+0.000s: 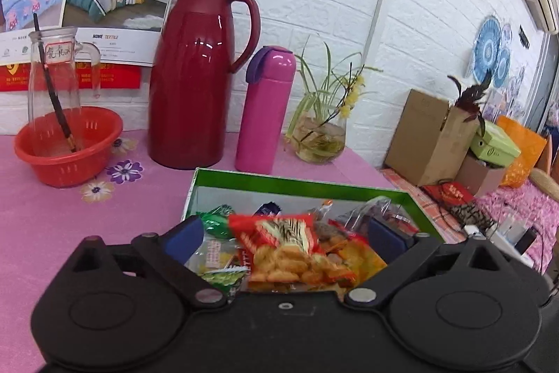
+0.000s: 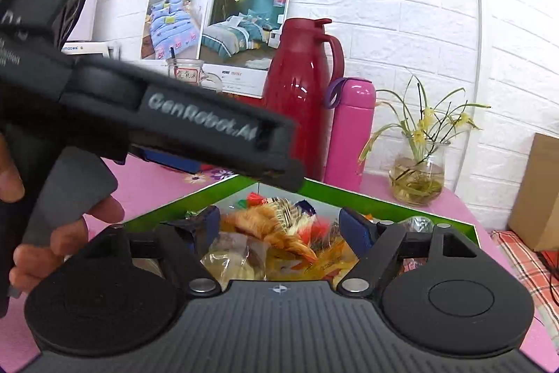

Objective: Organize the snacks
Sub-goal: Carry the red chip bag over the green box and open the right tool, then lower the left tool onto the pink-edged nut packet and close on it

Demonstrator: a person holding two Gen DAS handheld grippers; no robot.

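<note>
A green box point(image 1: 297, 182) with a silvery inside sits on the pink tablecloth and holds several snack packets. My left gripper point(image 1: 284, 233) hangs open over the box, fingers spread wide. A red and orange snack packet point(image 1: 279, 243) lies between them, not pinched. In the right wrist view the same box point(image 2: 384, 203) is below my right gripper point(image 2: 279, 226), which is open above the blurred snack packets point(image 2: 276, 233). The left gripper's black body point(image 2: 195, 124) crosses the upper left of that view, held by a hand.
A dark red thermos jug point(image 1: 195, 72), a pink bottle point(image 1: 263, 109) and a glass vase with a plant point(image 1: 319, 135) stand behind the box. A red basket point(image 1: 68, 144) holds a glass jug at left. Cardboard boxes point(image 1: 429, 135) are at right.
</note>
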